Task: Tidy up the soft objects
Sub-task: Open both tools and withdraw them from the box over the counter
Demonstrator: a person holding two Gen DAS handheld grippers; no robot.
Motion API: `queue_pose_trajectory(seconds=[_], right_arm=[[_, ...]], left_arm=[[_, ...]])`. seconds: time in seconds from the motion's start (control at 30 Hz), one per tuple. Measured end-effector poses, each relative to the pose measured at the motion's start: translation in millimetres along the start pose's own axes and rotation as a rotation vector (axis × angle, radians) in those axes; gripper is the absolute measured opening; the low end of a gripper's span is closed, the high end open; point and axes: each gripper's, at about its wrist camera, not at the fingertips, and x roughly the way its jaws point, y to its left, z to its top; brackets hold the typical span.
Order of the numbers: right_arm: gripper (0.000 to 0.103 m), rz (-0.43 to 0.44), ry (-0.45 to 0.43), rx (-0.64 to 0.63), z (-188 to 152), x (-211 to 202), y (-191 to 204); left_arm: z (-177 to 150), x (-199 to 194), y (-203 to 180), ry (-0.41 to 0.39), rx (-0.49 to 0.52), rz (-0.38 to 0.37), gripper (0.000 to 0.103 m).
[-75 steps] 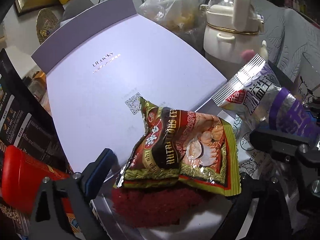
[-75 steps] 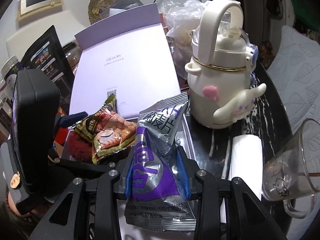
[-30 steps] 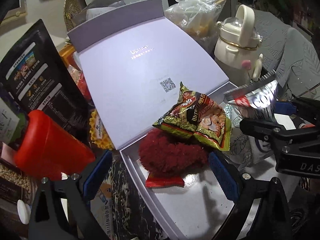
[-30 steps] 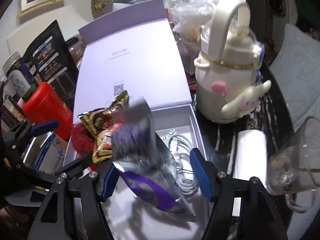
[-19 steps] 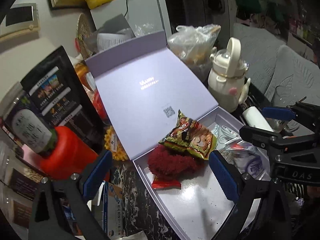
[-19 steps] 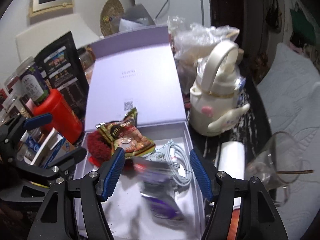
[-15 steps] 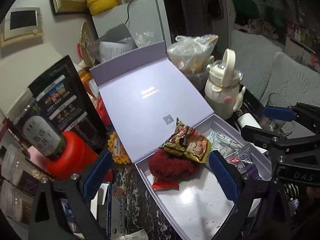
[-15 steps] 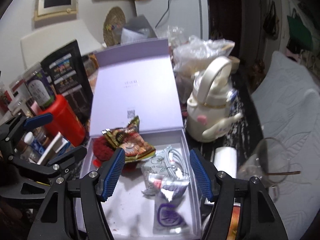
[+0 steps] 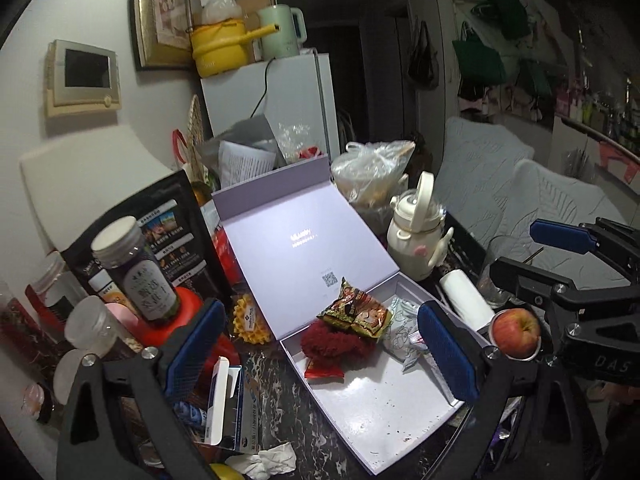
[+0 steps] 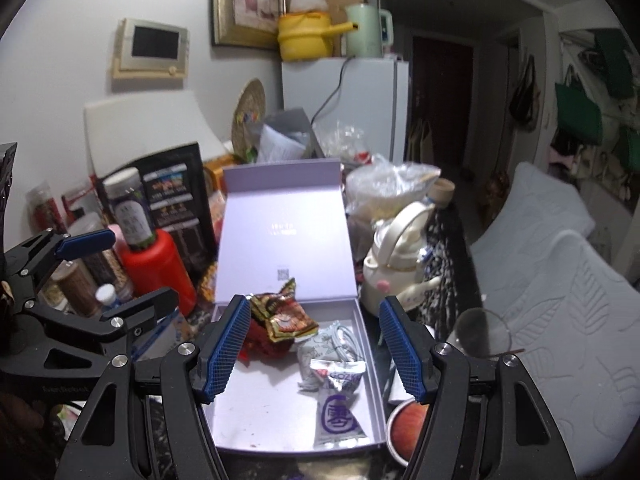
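Two grippers, left (image 9: pixel 320 352) and right (image 10: pixel 316 352), are held released. At 3 o'clock of the box (image 10: pixel 370 364), the glass (image 10: pixel 484 332) could be knocked.

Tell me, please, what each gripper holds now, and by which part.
Nothing is held. The left gripper and right gripper are both open above the lilac cardboard box.
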Motion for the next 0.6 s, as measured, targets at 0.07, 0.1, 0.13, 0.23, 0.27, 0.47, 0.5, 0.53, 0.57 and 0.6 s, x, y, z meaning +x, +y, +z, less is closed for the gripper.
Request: queue_pose_trajectory(seconds=[0.07,0.1,0.13,0.23,0.27,0.47,0.5,0.53,0.57,0.6], right_arm=[[0.067,-0.008,-0.029,-0.010,0.5,-17.8,5.7],[0.068,-0.018,-0.041,-0.016,0.2,-26.2,8.7],[0.069,-0.027,-0.052,-0.021,-0.3,-35.3,12.1],[0.079,-0.041,-0.101,-0.036,-3.4,-63.8,21.4],[0.079,-0.049,-0.117,-0.042,-4.6,-72.0,24.1],[0.089,-0.102,-0.182,-0.071,-15.9,-118.2,40.4],[0.090,-0.109,-0.187,-0.072,-18.7,-123.8,42.0],[0.091,-0.114,-0.191,-0.072,-21.8,-128.8,43.5],[0.091,-0.116,-0.196,-0.071,-25.8,-134.1,44.6],[0.091,-0.117,-0.199,-0.068,-30.0,-138.8,45.7]], left_arm=[[0.3,-14.0,1.9,-0.025,-0.006,-0.006,0.099],[0.5,-22.8,2.8,-0.039,-0.008,-0.010,0.099],[0.5,-29.1,3.3,-0.049,-0.008,-0.013,0.099],[-0.7,-50.8,3.8,-0.082,-0.008,-0.022,0.099],[-1.7,-57.8,3.8,-0.093,-0.010,-0.028,0.099],[-9.1,-96.5,3.0,-0.132,-0.015,-0.062,0.099],[-10.9,-101.0,2.3,-0.137,-0.014,-0.063,0.099],[-12.7,-104.9,2.0,-0.141,-0.015,-0.064,0.099],[-15.1,-109.8,1.9,-0.145,-0.017,-0.065,0.099],[-18.7,-115.0,2.1,-0.149,-0.021,-0.069,0.099]])
